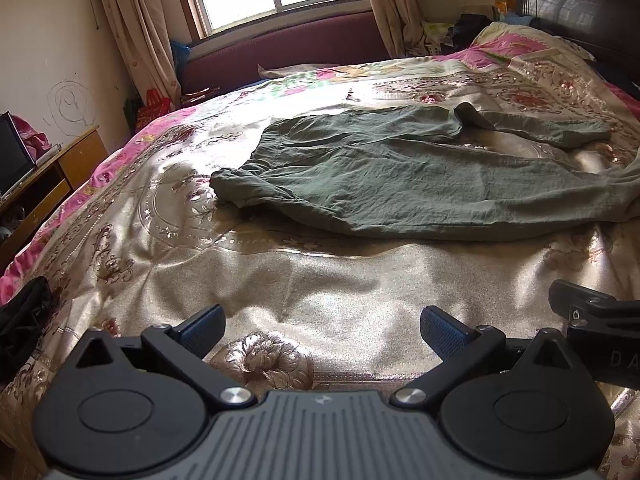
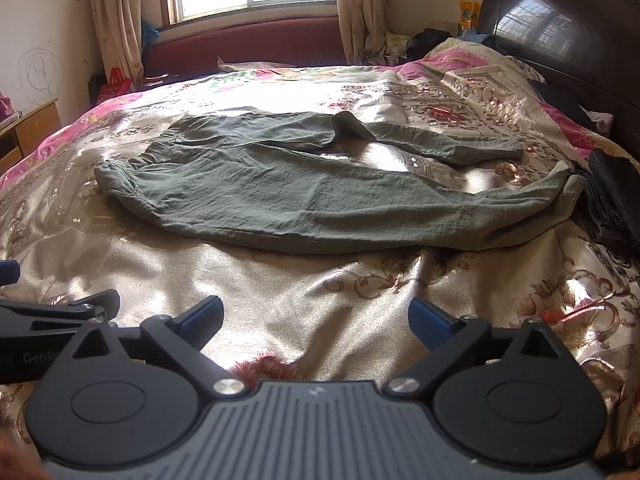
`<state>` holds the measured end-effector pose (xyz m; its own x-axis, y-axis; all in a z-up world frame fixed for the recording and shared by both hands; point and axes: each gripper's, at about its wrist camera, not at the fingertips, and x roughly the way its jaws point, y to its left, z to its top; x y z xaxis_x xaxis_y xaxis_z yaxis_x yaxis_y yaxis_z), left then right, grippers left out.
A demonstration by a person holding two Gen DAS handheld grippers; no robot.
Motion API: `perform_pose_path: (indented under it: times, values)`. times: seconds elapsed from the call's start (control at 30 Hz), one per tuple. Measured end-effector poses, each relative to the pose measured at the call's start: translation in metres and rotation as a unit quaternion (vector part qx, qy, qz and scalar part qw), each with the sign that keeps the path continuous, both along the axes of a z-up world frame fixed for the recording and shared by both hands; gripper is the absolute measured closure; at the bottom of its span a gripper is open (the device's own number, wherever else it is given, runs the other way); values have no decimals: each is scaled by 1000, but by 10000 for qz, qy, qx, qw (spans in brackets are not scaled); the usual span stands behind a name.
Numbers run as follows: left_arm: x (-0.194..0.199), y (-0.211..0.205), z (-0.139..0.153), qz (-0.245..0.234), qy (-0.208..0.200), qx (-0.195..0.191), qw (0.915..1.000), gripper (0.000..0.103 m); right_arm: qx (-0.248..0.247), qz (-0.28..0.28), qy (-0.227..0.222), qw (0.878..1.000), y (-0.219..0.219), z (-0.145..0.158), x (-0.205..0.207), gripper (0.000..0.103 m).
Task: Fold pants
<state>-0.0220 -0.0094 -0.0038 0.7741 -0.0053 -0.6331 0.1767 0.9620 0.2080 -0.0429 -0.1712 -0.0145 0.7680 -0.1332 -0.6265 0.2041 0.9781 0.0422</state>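
Note:
A pair of olive-green pants [image 1: 400, 176] lies spread on the bed, waistband to the left and two legs running right, the far leg partly folded over. The pants also show in the right wrist view [image 2: 288, 196]. My left gripper [image 1: 322, 330] is open and empty, low over the bedspread well short of the pants. My right gripper [image 2: 316, 322] is open and empty, also short of the pants' near edge. Each gripper shows at the side of the other's view: the right one [image 1: 592, 320], the left one [image 2: 60, 312].
The bed has a shiny floral gold and pink bedspread [image 2: 280, 288]. A dark folded garment [image 2: 616, 196] lies at the bed's right edge. A dark headboard [image 2: 560, 28] stands at the right, a maroon bench [image 1: 288, 52] under the window, a wooden desk [image 1: 48, 176] at the left.

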Motion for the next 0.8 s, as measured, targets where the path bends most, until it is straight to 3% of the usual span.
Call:
perform_pose_path:
  times: [0.8]
  values:
    - [-3,-8,2,-149,-180,149,9996,0,-79,-123,-11,9999,-2,0,-3,4]
